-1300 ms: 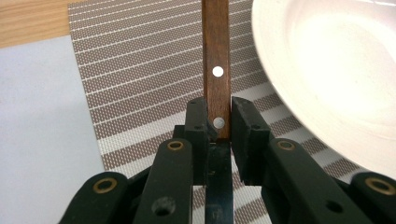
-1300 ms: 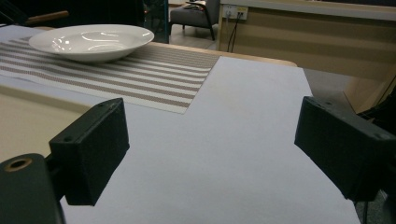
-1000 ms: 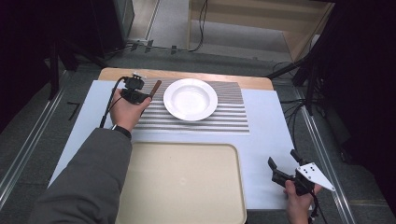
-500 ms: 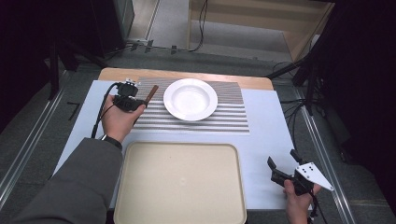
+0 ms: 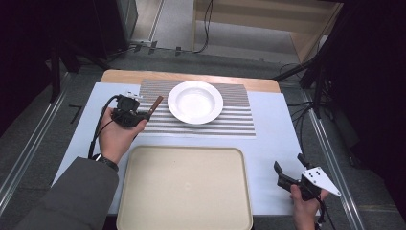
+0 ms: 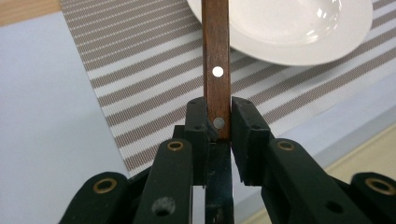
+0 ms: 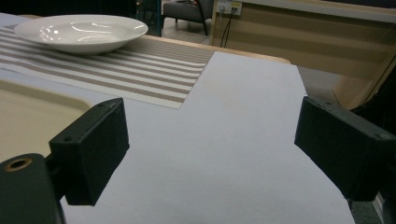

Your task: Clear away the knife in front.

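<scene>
A brown wooden handle with metal rivets (image 6: pixel 216 74) sticks out from between the jaws of my left gripper (image 6: pixel 218 122), which is shut on it. In the high view that gripper (image 5: pixel 142 115) is held over the left end of the striped placemat (image 5: pixel 230 120), the handle (image 5: pixel 154 106) pointing toward the white plate (image 5: pixel 195 101). What lies at the handle's other end is hidden by the gripper. My right gripper (image 5: pixel 289 170) is near the table's front right corner, open and holding nothing, its pads (image 7: pixel 93 149) wide apart over the pale blue tabletop (image 7: pixel 233 140).
A large beige tray (image 5: pixel 184 189) lies at the front centre of the table, bare inside. The white plate (image 7: pixel 79 31) rests on the striped placemat (image 7: pixel 140 70). A wooden strip (image 5: pixel 119 75) borders the far edge. Cables run over the floor beyond.
My left hand has drawn back toward the person and slightly left, carrying the wooden-handled piece away from the plate. The right gripper has stayed where it was.
</scene>
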Demonstrator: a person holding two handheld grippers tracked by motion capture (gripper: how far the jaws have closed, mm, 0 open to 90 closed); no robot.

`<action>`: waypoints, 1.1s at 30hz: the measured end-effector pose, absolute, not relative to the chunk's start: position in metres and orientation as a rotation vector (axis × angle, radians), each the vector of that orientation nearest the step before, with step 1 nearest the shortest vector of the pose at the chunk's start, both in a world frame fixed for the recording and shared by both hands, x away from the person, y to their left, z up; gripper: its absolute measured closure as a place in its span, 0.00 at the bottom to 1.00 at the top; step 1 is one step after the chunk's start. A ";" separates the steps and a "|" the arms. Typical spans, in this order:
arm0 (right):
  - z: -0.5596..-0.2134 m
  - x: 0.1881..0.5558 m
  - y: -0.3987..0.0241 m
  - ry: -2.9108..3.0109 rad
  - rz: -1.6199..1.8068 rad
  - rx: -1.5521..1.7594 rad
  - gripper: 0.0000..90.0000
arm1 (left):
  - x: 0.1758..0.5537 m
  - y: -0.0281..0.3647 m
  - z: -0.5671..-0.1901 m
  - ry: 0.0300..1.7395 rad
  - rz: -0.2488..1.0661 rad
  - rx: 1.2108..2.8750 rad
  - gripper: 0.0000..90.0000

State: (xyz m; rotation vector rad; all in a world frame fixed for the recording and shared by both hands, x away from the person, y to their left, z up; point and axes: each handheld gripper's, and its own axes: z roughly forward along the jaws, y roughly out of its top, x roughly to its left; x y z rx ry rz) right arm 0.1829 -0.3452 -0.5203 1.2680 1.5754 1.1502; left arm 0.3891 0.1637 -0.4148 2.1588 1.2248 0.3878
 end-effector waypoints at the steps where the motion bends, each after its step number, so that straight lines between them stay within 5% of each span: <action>1: -0.520 0.183 -0.345 1.575 1.150 1.268 0.09 | 0.389 0.164 -0.415 1.225 0.388 2.159 0.85; 33: -0.520 0.183 -0.344 1.598 1.140 1.257 0.09 | 0.295 0.168 -0.425 1.111 0.289 2.178 0.85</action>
